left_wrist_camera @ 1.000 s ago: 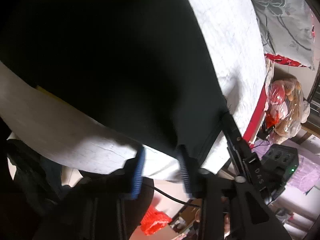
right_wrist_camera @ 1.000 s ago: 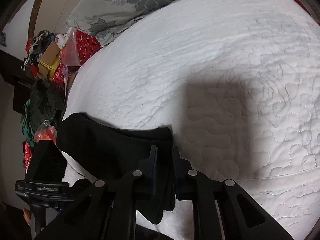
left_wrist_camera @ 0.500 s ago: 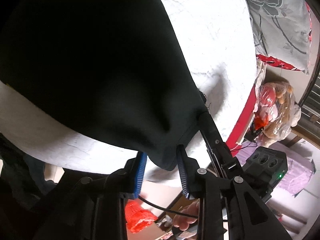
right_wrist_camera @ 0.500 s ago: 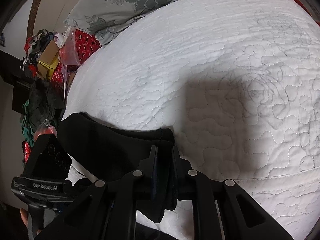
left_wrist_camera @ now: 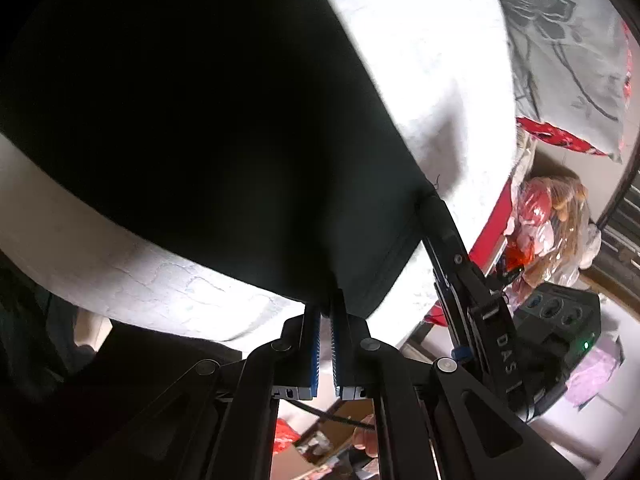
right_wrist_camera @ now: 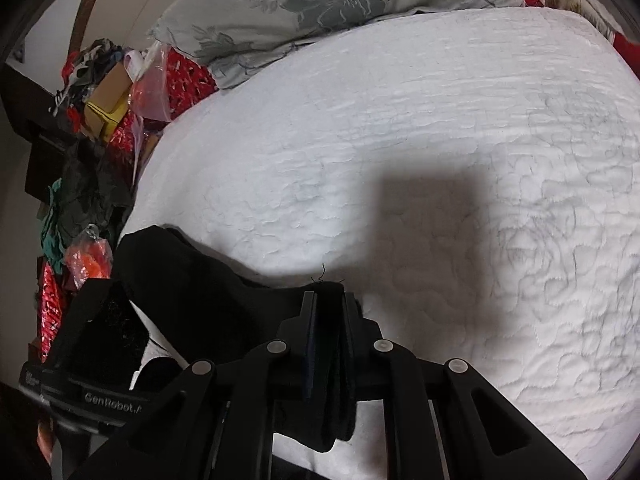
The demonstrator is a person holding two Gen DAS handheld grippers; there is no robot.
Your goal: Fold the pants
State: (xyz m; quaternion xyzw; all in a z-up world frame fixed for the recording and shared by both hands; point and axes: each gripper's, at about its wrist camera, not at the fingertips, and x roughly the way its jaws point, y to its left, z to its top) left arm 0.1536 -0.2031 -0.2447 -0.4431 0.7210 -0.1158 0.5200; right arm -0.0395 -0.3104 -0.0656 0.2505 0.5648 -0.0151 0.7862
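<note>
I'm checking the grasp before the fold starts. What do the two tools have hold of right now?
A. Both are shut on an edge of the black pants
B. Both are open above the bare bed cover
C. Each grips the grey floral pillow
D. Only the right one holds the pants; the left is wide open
A: the left tool has its blue pads pinched on the hem of the black pants, and the right tool clamps a corner of the same fabric.

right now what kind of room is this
Most likely a bedroom: a white quilted bedspread covers a bed, a grey flower-print pillow lies at its head, and cluttered bags and boxes sit beside it.
</note>
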